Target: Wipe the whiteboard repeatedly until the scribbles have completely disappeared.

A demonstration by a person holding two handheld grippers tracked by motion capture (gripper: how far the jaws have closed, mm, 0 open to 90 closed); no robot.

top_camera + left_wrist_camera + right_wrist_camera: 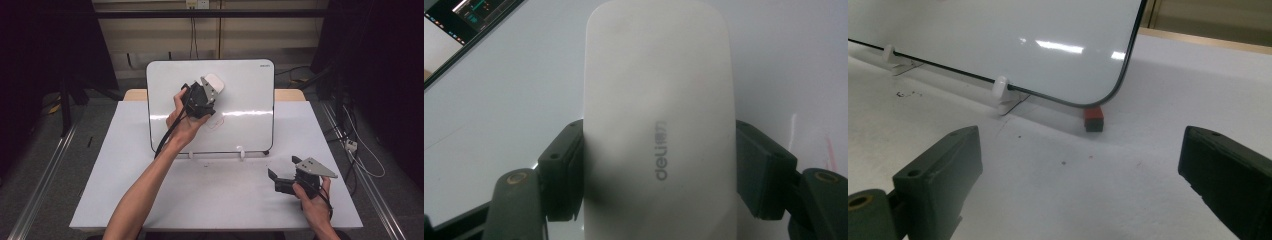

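Forearms enter from the bottom edge of the high view, one at lower left of centre and one at lower right. Nearest, in the lower right of that frame, the right hand [314, 200] holds the right gripper [282, 176] low over the white table [125, 165], its grey three-cornered plate on top and its jaws set wide apart with nothing between them. In the right gripper view those two black jaws rise from the bottom corners, well apart, above bare tabletop speckled with a few dark specks. Beyond them, in the middle of that frame, a small red and black block [1093, 119] sits on the table just under the rounded lower corner of the whiteboard [998, 40], and two white clip feet [1000, 90] hold the board's lower edge. Farther up the high view, the whiteboard [250, 100] stands propped near the table's far edge, in the upper centre of the frame, with a faint red mark [216, 122] near its middle. The left hand [182, 117] reaches up to it with the left gripper [210, 90], whose jaws are closed on a white eraser [214, 82] held against the board's upper left area. In the left gripper view the eraser [659, 115] fills the centre, lengthwise, gripped on both long sides by the jaw pads, with the grey word "deli" printed on it; faint red traces show at the right edge of the board surface behind it.
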